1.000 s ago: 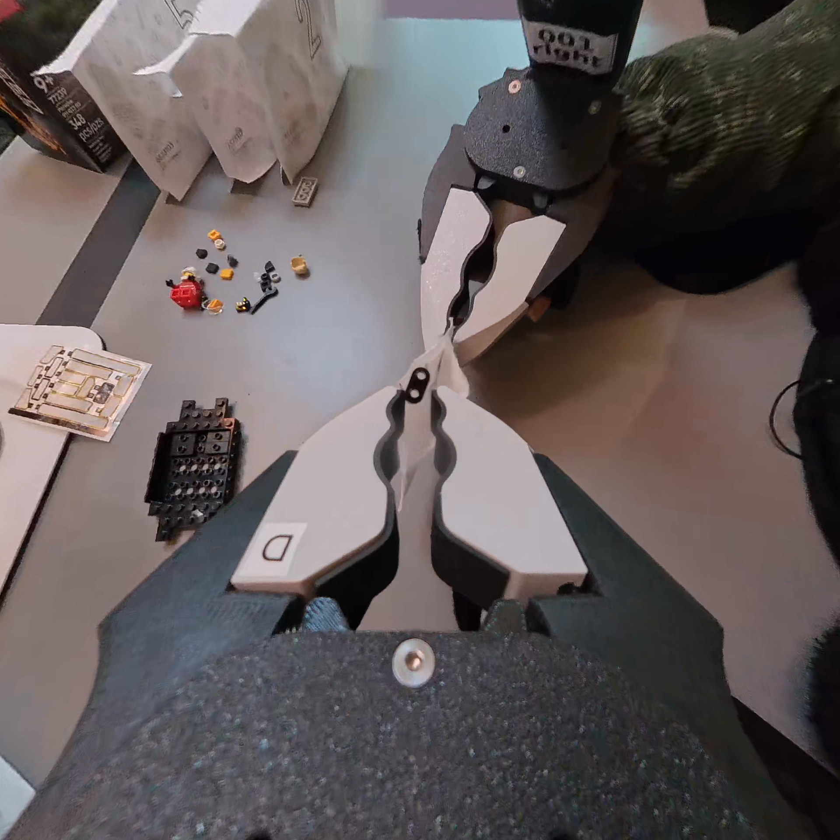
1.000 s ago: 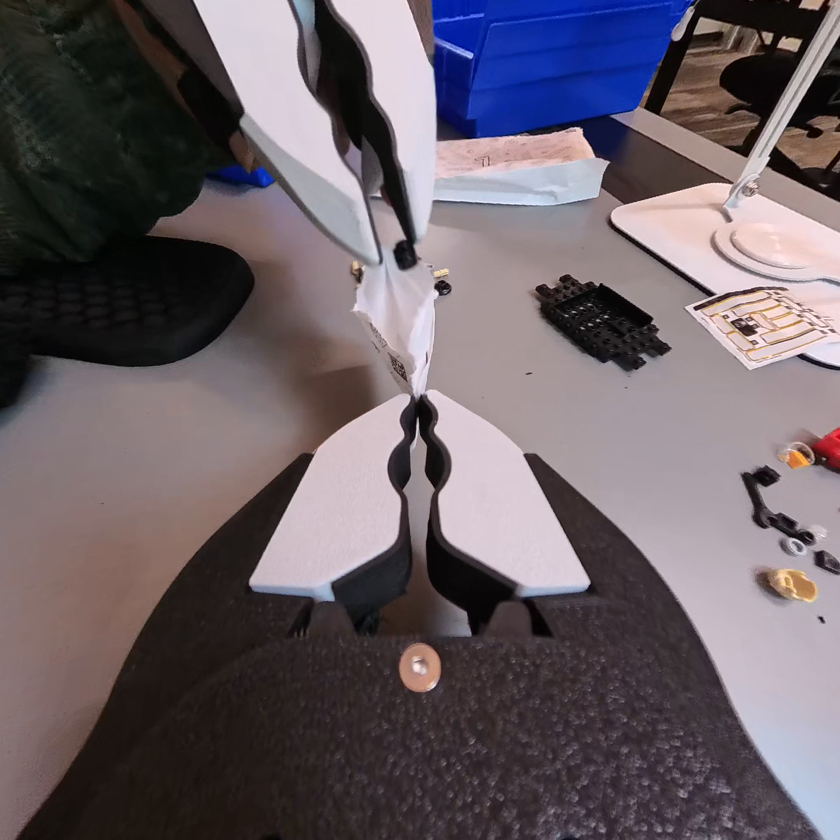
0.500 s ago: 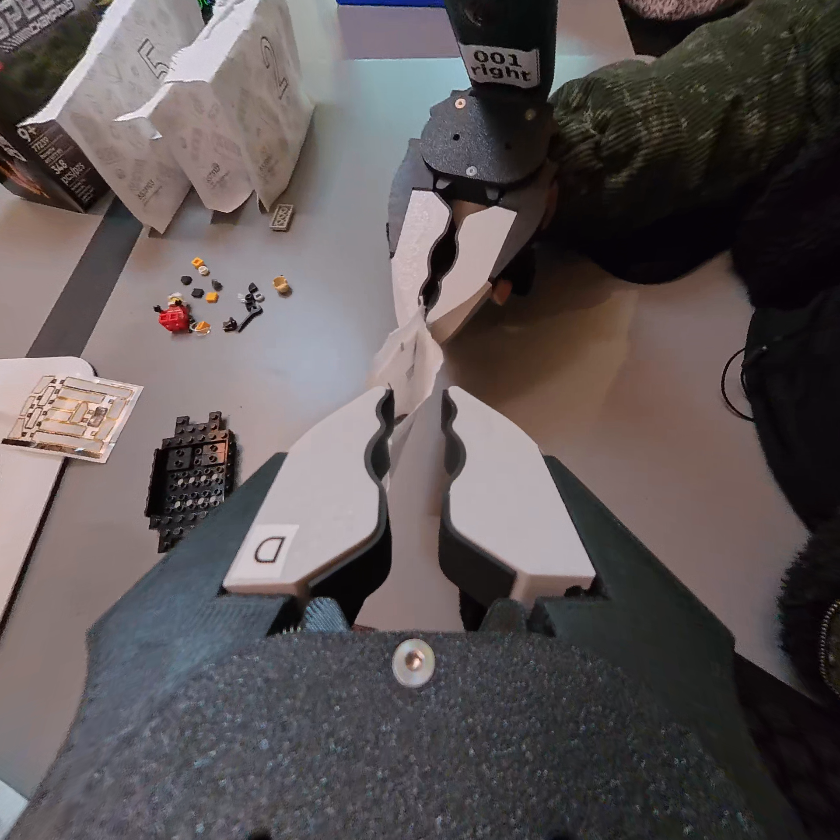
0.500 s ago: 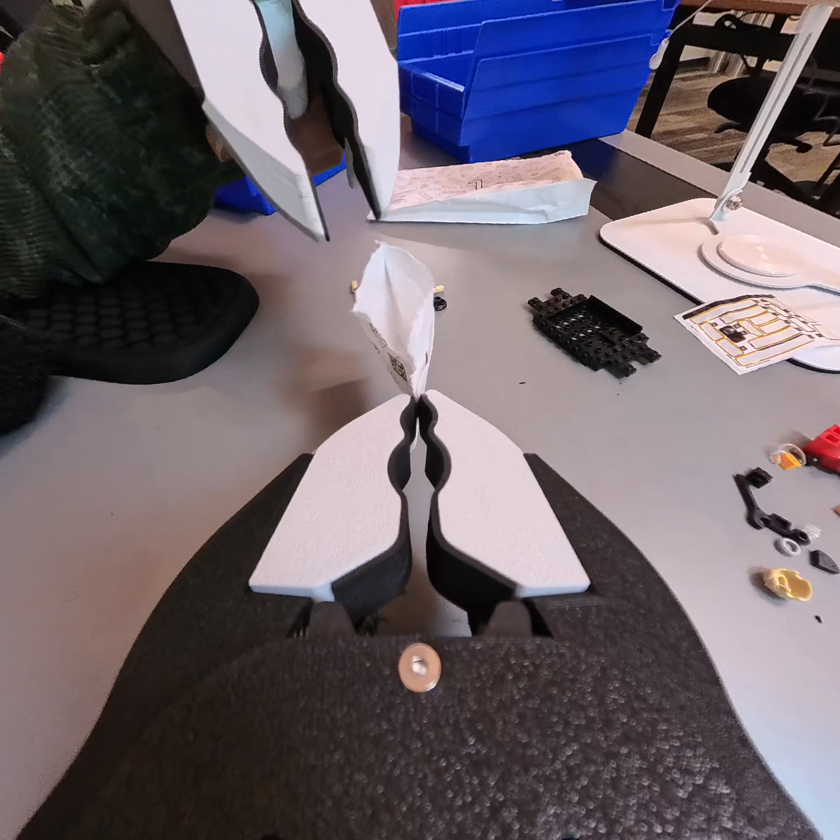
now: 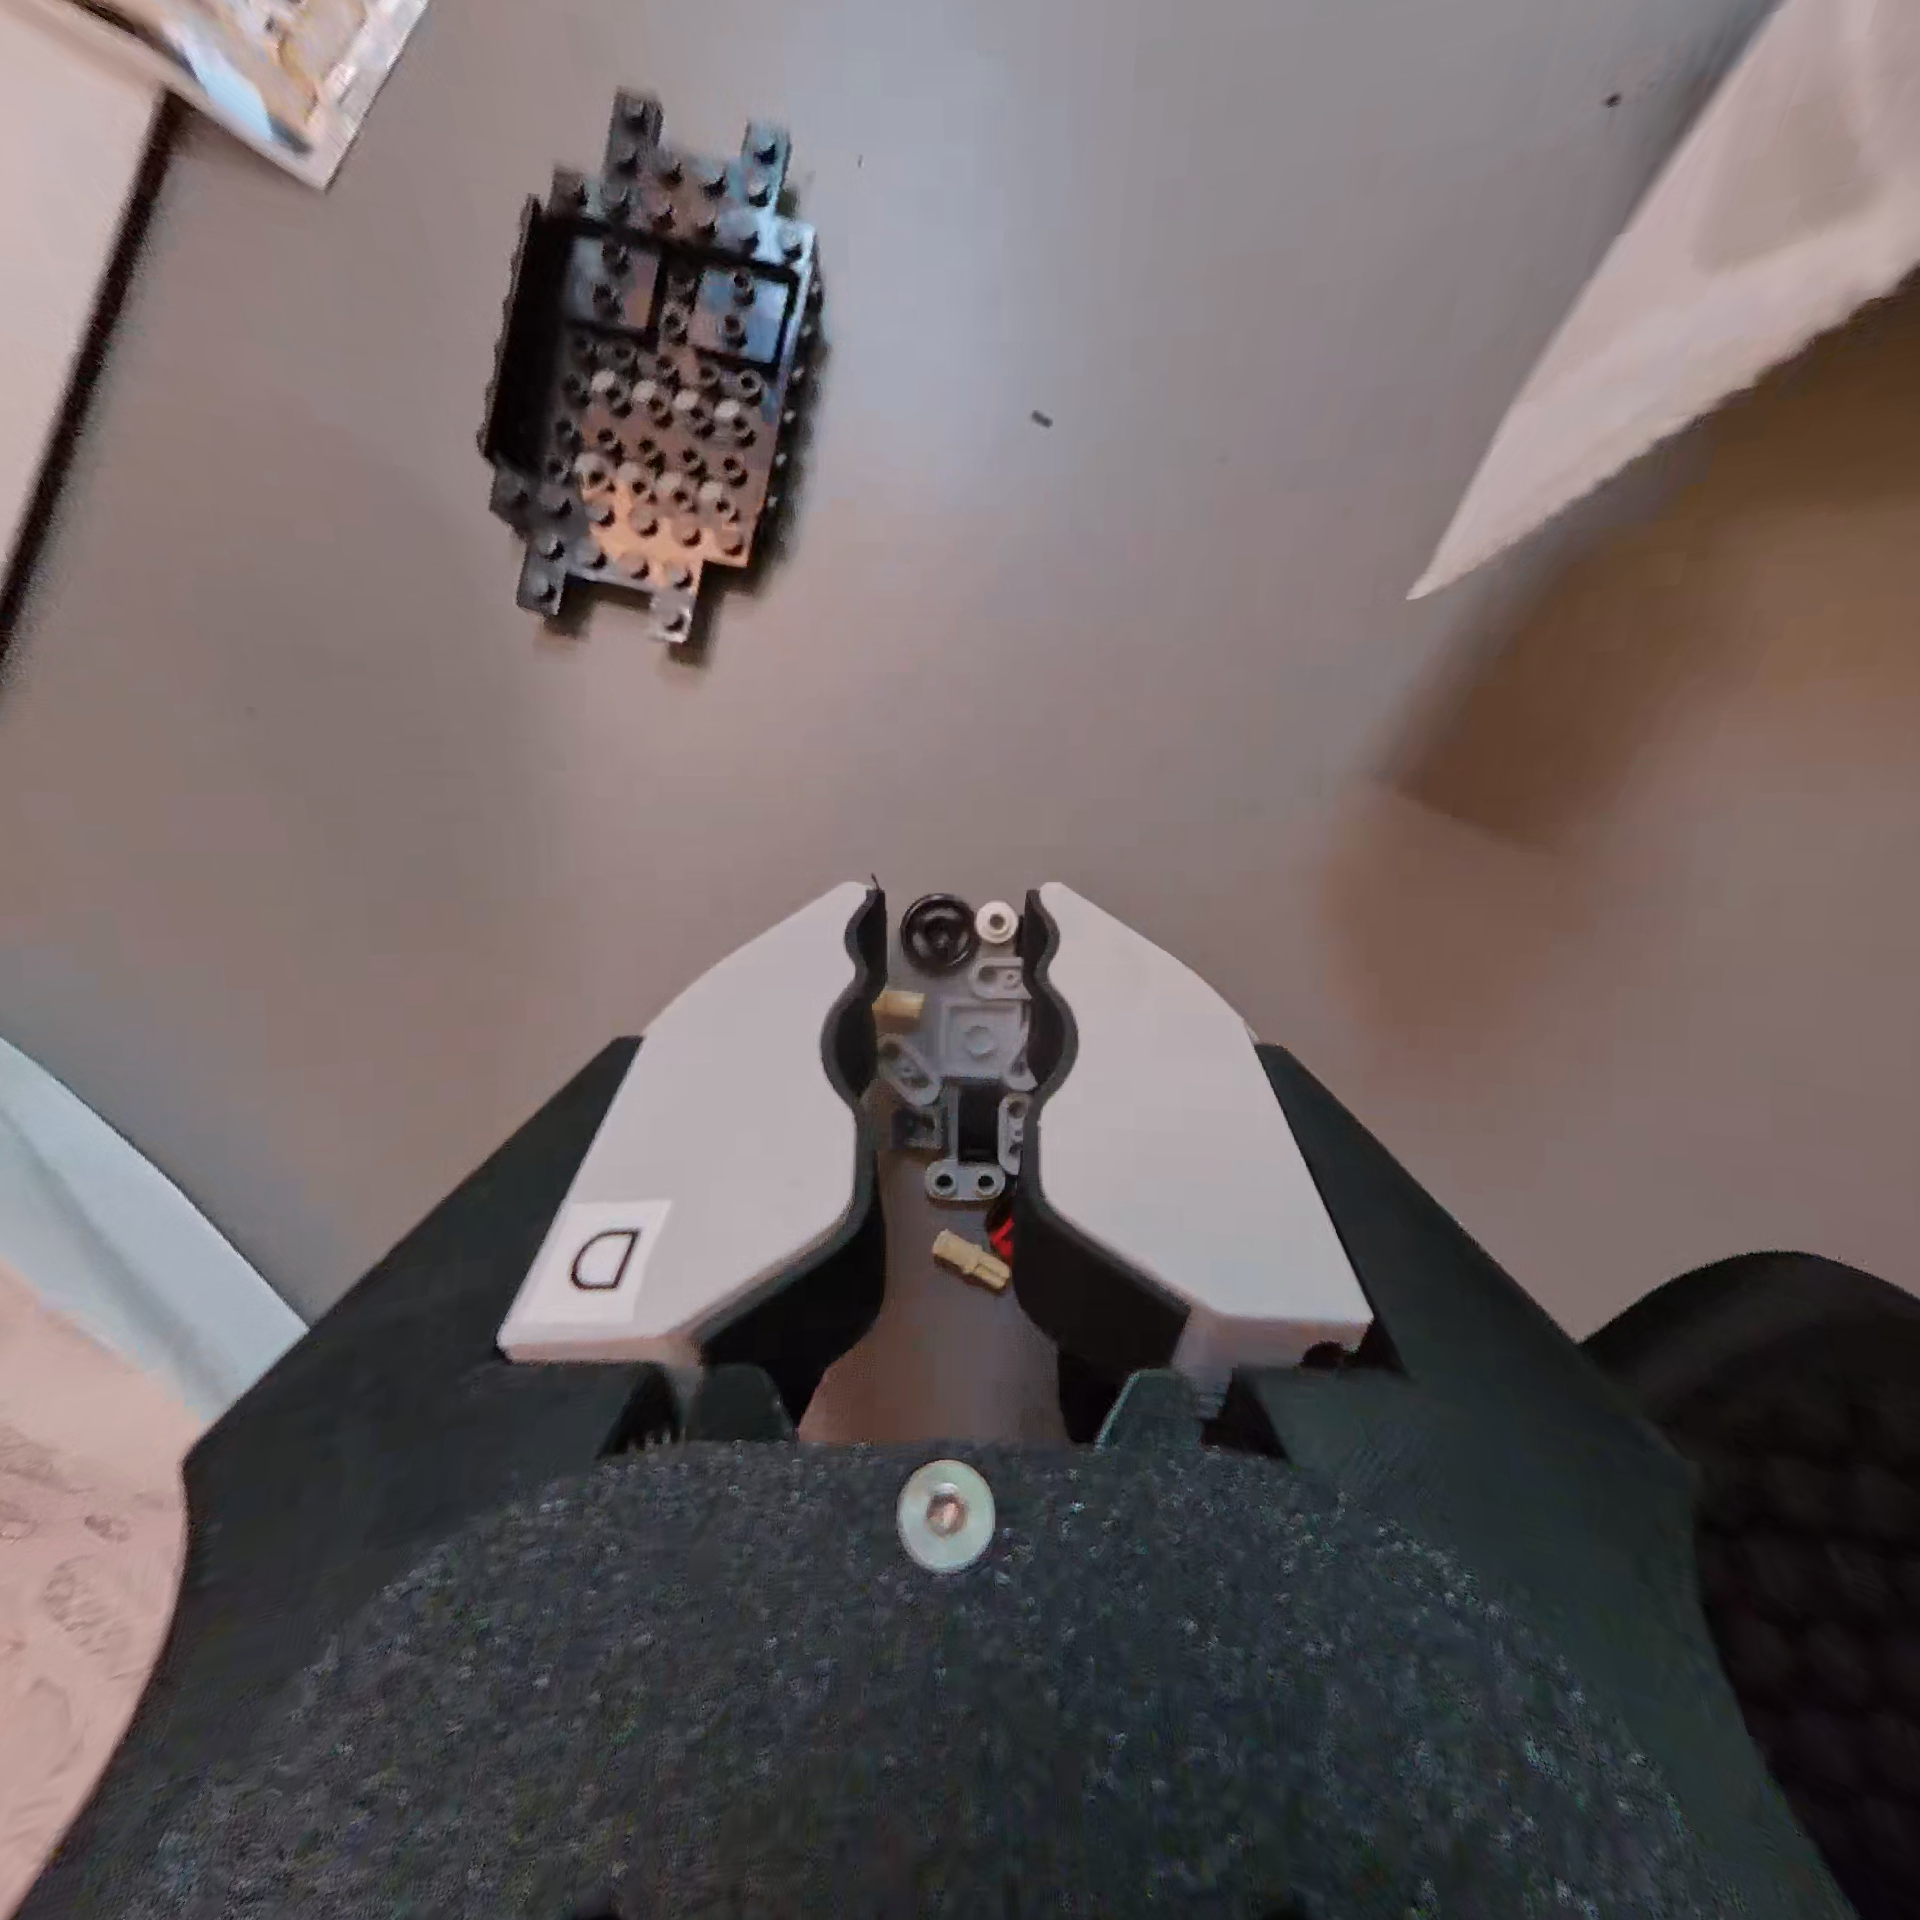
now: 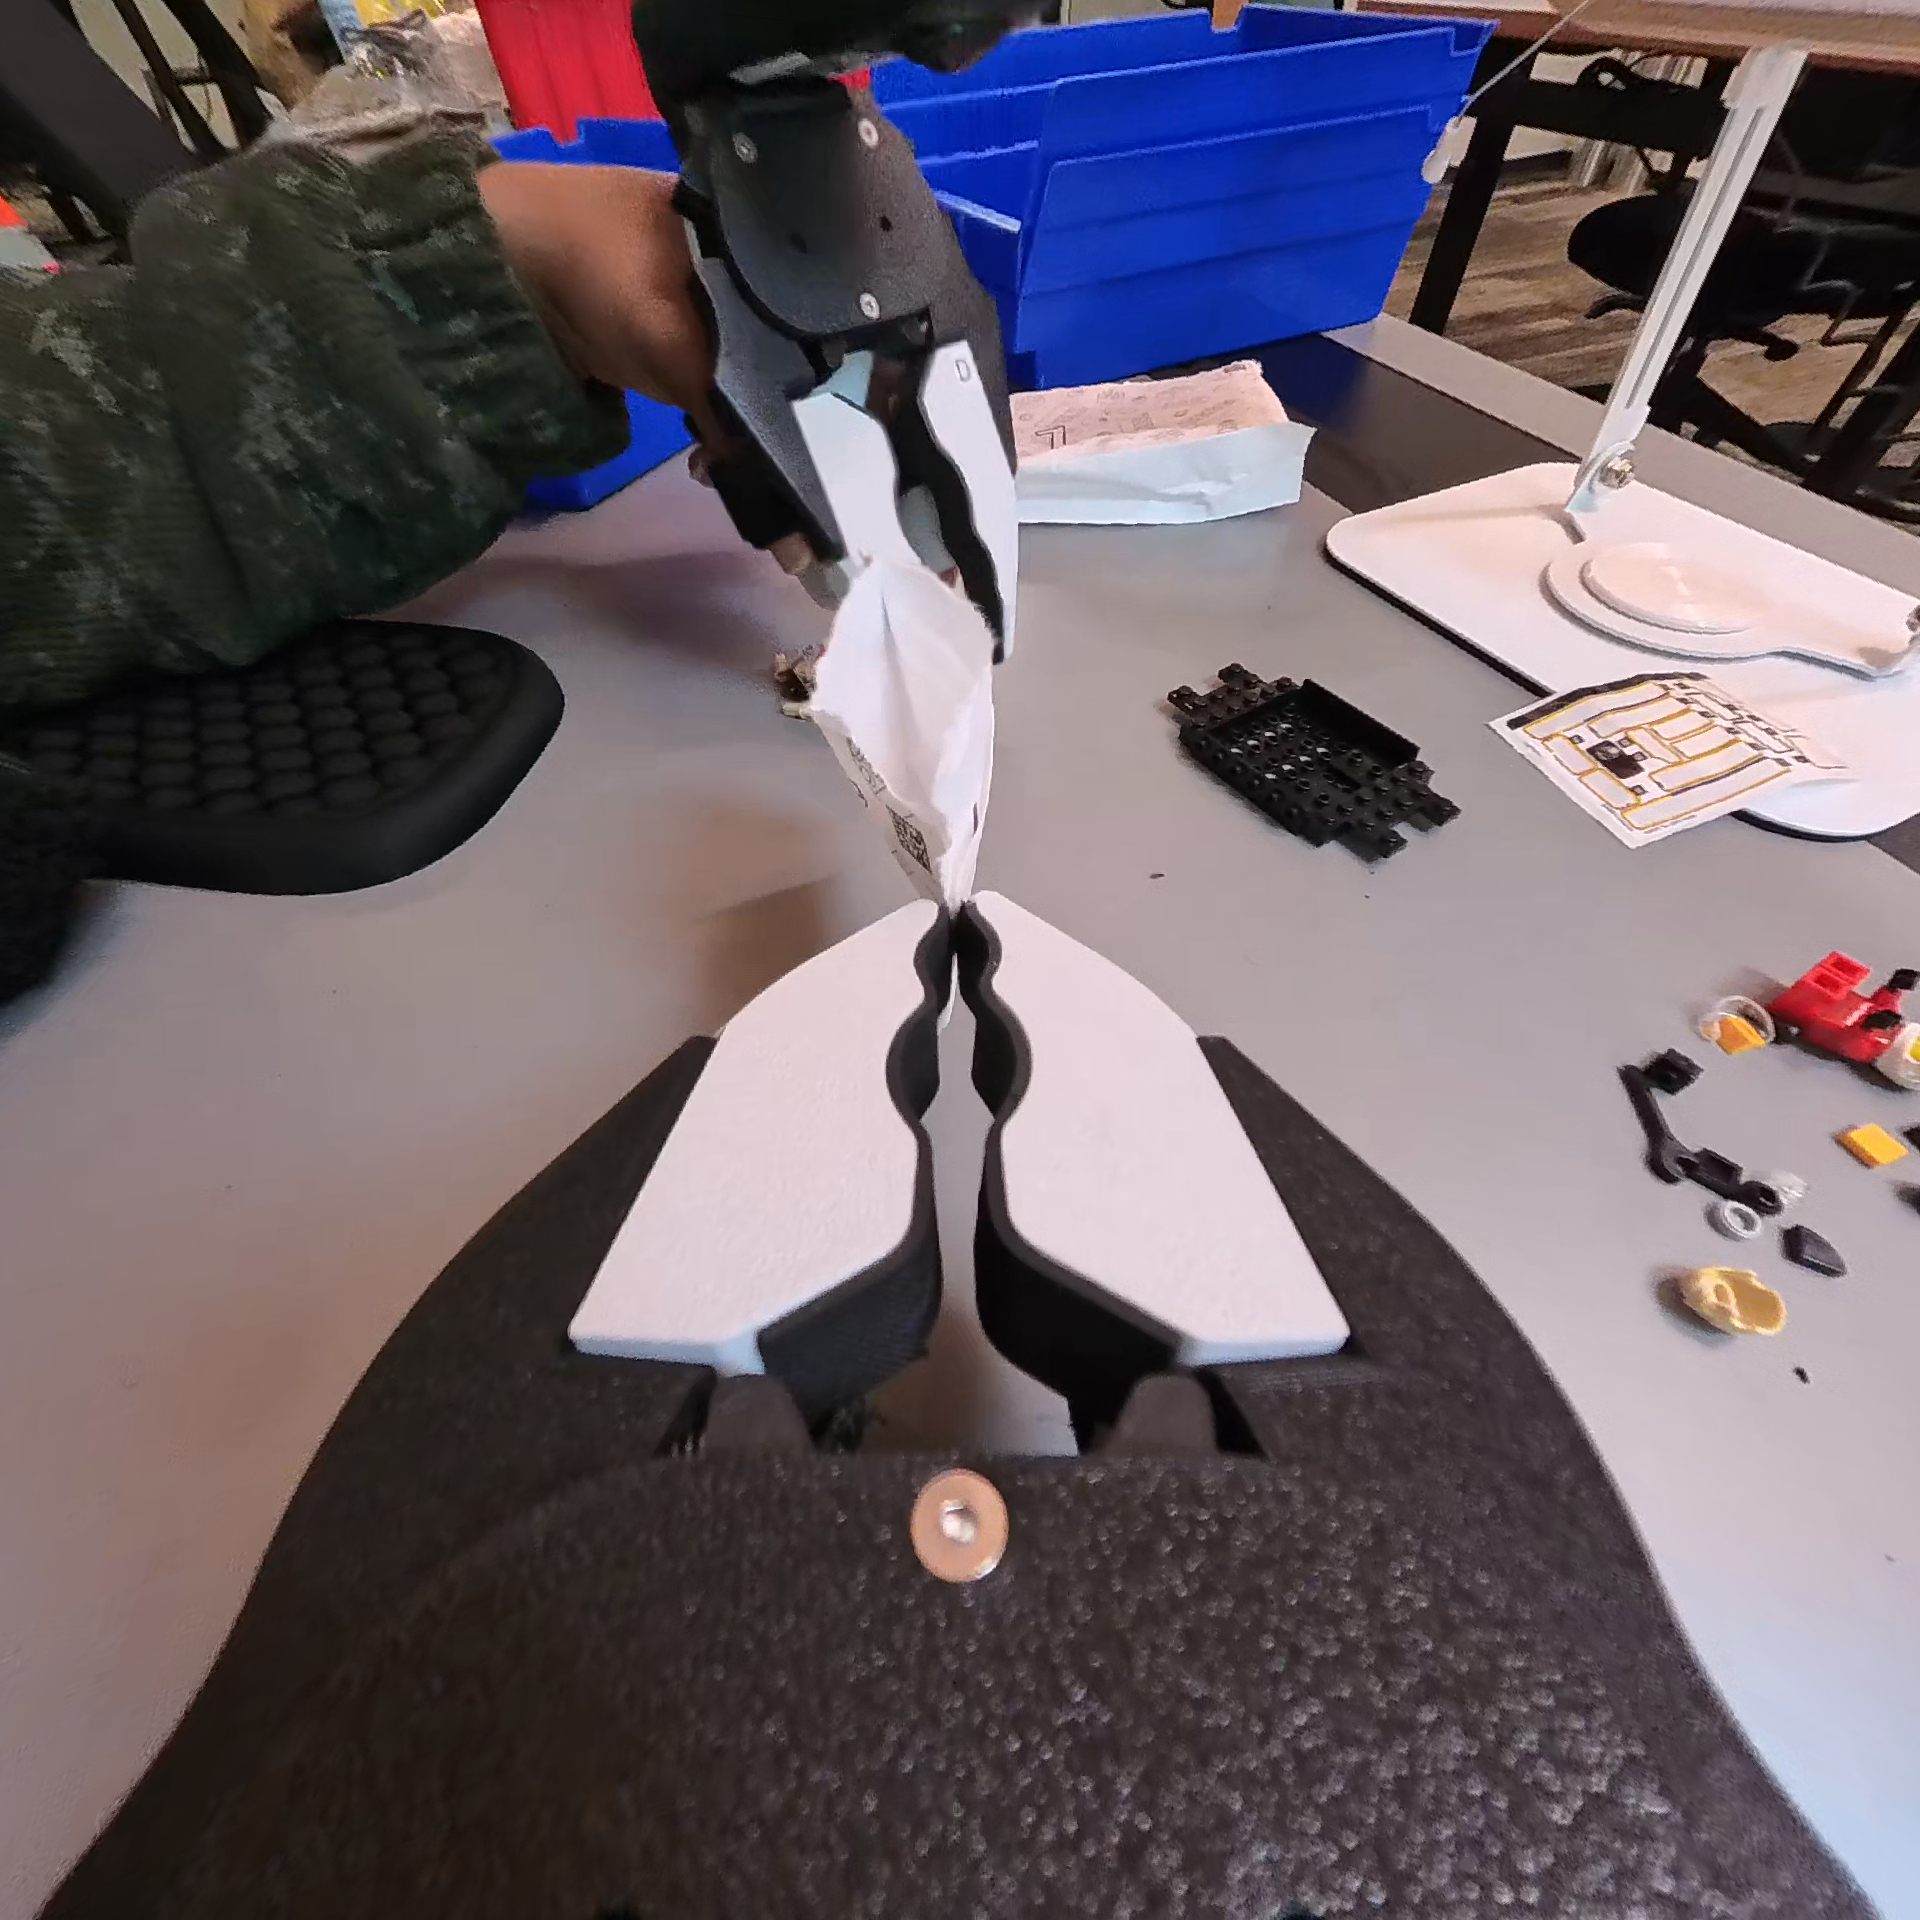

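While my right claw (image 6: 958, 906) pinches one corner of the thin, crumpled white paper bag (image 6: 914, 717), limp and tearable, my left claw (image 5: 954, 902) gapes narrowly over small grey plastic bricks (image 5: 971, 1049).

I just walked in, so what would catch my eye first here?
The white paper bag pinched upright in the right gripper, mid-table, with the left gripper open just above its torn top. Below that left gripper lies a heap of small grey and tan bricks, and a black studded plate sits to the right.
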`<state>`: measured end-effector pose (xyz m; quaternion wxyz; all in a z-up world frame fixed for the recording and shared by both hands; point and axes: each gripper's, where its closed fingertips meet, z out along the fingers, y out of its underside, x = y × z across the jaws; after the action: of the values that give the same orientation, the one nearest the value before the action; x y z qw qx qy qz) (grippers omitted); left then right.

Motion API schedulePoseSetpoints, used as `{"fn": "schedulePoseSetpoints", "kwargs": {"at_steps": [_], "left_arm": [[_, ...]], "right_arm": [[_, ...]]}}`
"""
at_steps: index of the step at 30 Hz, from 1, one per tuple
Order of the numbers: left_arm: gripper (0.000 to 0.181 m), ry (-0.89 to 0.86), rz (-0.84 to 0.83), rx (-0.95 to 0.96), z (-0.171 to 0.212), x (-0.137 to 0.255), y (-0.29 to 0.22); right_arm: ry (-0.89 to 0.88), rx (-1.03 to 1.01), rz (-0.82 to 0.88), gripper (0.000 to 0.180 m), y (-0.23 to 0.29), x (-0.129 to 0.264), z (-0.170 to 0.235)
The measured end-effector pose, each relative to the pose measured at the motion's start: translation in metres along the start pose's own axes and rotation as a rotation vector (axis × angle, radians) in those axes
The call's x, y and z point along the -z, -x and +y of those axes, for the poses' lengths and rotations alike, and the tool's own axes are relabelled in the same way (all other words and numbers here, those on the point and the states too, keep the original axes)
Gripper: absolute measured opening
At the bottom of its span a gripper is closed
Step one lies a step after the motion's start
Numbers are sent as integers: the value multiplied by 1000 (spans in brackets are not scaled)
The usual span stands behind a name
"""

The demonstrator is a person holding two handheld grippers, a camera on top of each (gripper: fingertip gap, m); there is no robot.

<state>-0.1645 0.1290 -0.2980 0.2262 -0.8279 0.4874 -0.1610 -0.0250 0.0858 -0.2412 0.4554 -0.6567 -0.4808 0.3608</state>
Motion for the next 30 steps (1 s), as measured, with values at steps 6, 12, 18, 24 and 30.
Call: {"fn": "schedulePoseSetpoints", "kwargs": {"at_steps": [6,12,18,24,30], "left_arm": [[20,5,33,82,10,-5,7],[14,-27,61,117,8,-9,8],[14,-265,138,34,-37,21,-17],[14,-416,218,-180,-97,44,-88],[21,-372,209,-215,-96,28,-97]], "right_arm": [[-5,-11,-10,0,0,0,0],[-4,-8,-10,0,1,0,0],[41,8,3,0,1,-4,7],[60,19,-19,0,8,-9,11],[31,4,-32,0,9,-7,6]]}}
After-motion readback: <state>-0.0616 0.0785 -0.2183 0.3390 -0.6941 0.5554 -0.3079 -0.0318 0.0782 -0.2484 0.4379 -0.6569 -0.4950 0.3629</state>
